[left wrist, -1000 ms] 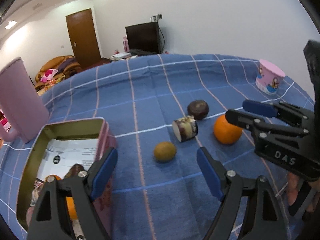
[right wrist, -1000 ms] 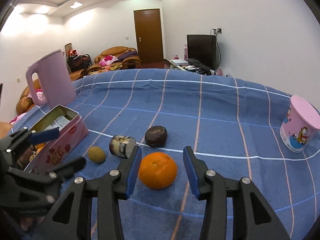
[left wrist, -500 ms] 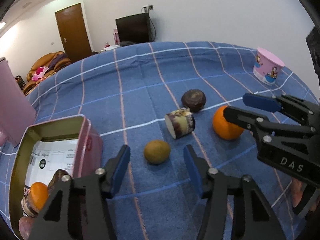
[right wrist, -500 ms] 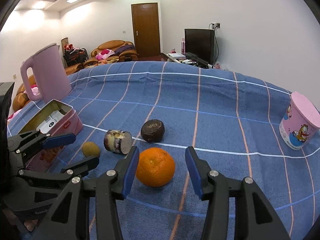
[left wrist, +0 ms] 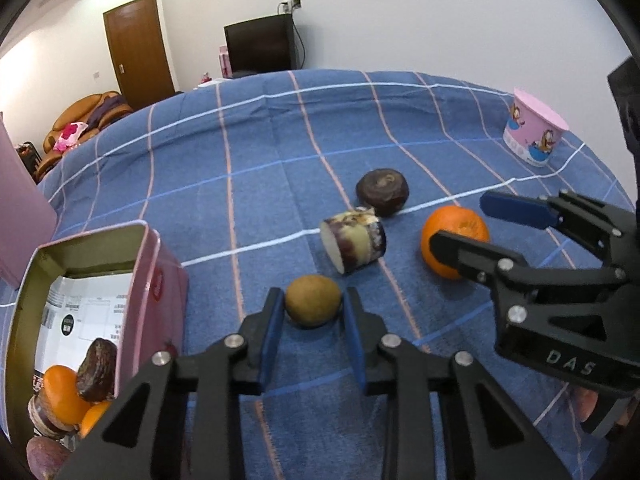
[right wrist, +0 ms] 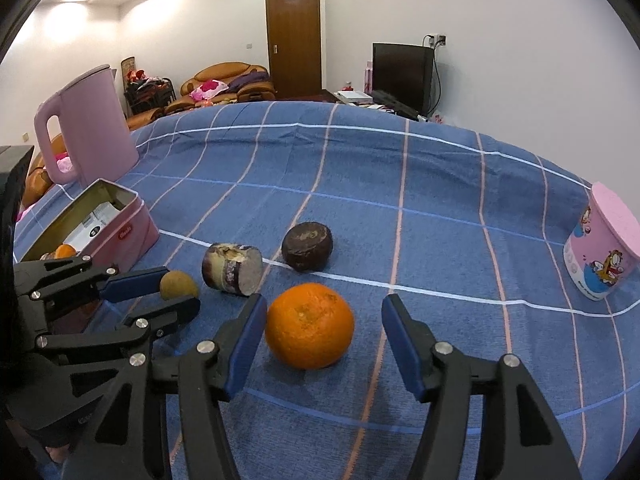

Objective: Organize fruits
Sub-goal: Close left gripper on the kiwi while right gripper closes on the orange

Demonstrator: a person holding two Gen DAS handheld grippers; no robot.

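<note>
**Left gripper pinches the small brown-green fruit; right gripper stands spread around the orange**

On the blue checked cloth (right wrist: 440, 184) that covers the table, four loose things lie in a cluster toward the near edge. A dark brown, wrinkled round fruit (left wrist: 382, 192) lies farthest in; just beside it, a short cylinder with a purple and cream printed wrap (left wrist: 354, 244) lies on its side, its pale end turned toward the tin. Nothing stands between these and the grippers.

The left gripper (left wrist: 313, 316) has just been closing, and its blue pads now press both sides of a small, dull brown-green fruit (left wrist: 313, 300) (smooth and egg-like) that rests on the cloth near the tin's corner.

The right gripper (right wrist: 324, 336) has just been opening. Its fingers are spread to either side of a bright orange (right wrist: 310, 326) with a dimpled skin; a gap shows at the right pad, while the left pad sits very close to the peel, and whether it touches I cannot tell.

An open pink tin (left wrist: 160, 276) stands near the left edge. It holds a printed white paper, at least two oranges (left wrist: 60, 388) and a dark wrinkled fruit (left wrist: 96, 368). Behind it a pink kettle (right wrist: 92, 124) stands upright. A pink cartoon-printed cup (right wrist: 604, 248) sits upside down by the right edge, well apart from the fruit.
</note>
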